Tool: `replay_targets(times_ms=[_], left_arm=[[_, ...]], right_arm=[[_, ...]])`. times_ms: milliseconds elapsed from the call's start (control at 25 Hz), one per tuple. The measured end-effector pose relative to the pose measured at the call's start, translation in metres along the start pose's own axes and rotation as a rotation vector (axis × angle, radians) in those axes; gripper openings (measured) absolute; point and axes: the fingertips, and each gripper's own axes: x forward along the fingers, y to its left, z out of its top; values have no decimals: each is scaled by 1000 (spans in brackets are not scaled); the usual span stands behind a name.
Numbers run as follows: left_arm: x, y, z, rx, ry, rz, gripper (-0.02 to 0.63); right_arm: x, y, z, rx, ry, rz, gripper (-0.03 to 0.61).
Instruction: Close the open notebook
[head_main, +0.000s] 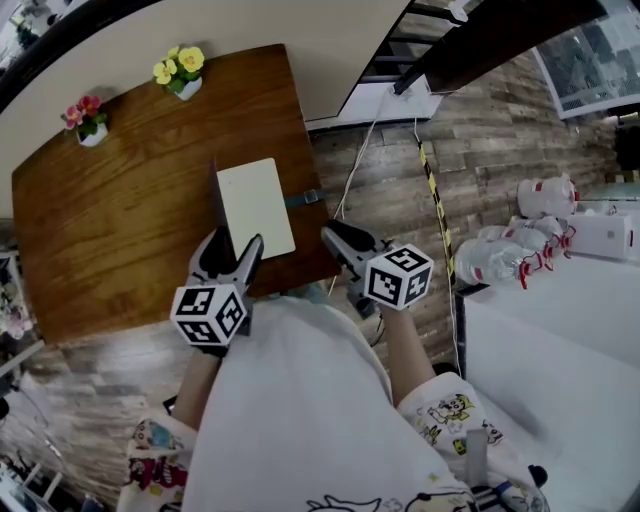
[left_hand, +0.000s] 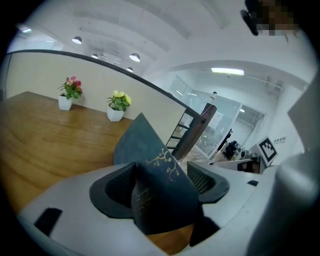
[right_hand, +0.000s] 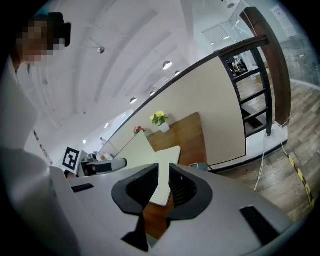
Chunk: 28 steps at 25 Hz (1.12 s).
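"Dark card cover (left_hand: 150, 155), probably stiff but light. It stands upright off the notebook (head_main: 257, 205) at the tabletop's (head_main: 120, 220) near edge."

"The left gripper (head_main: 236, 244) has its jaws apart, with the cover between them unpinched. The right gripper (head_main: 335, 238) has its jaws almost together, holding nothing."

"Push it high on the free edge. The pages look floppy."

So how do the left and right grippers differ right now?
The left gripper has its jaws wide apart, the raised dark cover between them; the right gripper has its jaws nearly together, the cream page showing in the narrow gap, grip unclear. The left gripper is at the notebook's left, the right gripper at its right corner. Both are at its near edge.
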Motion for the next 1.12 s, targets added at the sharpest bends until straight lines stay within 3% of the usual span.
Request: replay_targets(times_ms=[520, 1120], left_arm=[[30, -19, -14, 90, 20, 79, 336], [59, -28, -39, 298, 111, 202, 359]], right_arm=[[-33, -24, -12, 34, -10, -66, 55], [-53, -42, -24, 42, 11, -89, 55]])
